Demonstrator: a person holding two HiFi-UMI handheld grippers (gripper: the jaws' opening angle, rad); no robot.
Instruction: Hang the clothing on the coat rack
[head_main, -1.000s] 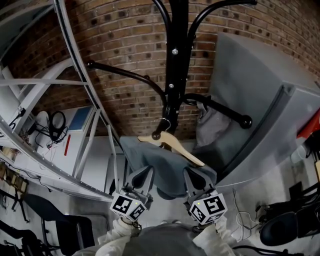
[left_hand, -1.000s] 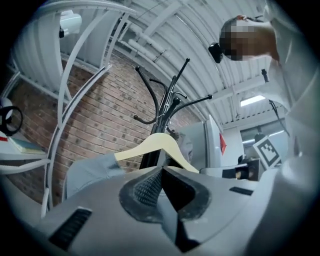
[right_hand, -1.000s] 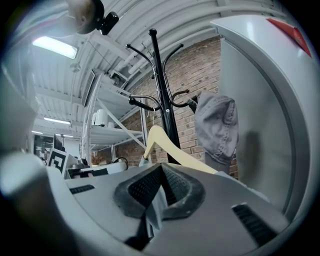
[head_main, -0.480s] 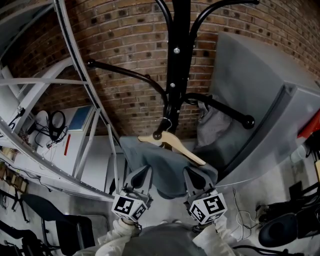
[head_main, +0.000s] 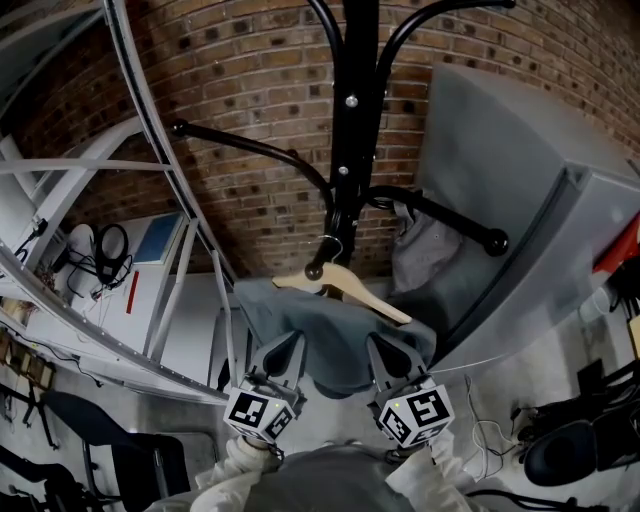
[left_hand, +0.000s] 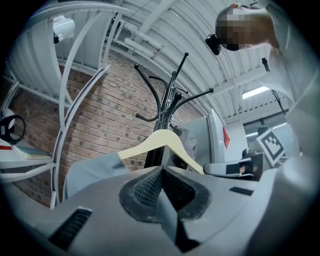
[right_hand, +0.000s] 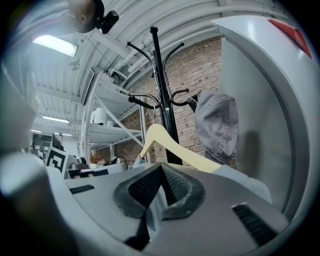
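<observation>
Garment (head_main: 330, 335), clamped in both hand-held grippers (head_main: 288, 345) (head_main: 380, 347)

The head view sits above and behind the left gripper (head_main: 281, 358) and right gripper (head_main: 392, 360), facing the coat rack (head_main: 355, 150) and brick wall (head_main: 250, 90) close up. Each gripper view looks upward along its own jaws, tight against the wooden hanger (left_hand: 165, 142). All three share hanger, grey garment (head_main: 320, 340), rack and wall.

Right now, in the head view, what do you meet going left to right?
Headphones → left gripper → rack pole → grey cabinet. Left out: hanger, garment and right gripper, since they overlap the pole's span.
</observation>
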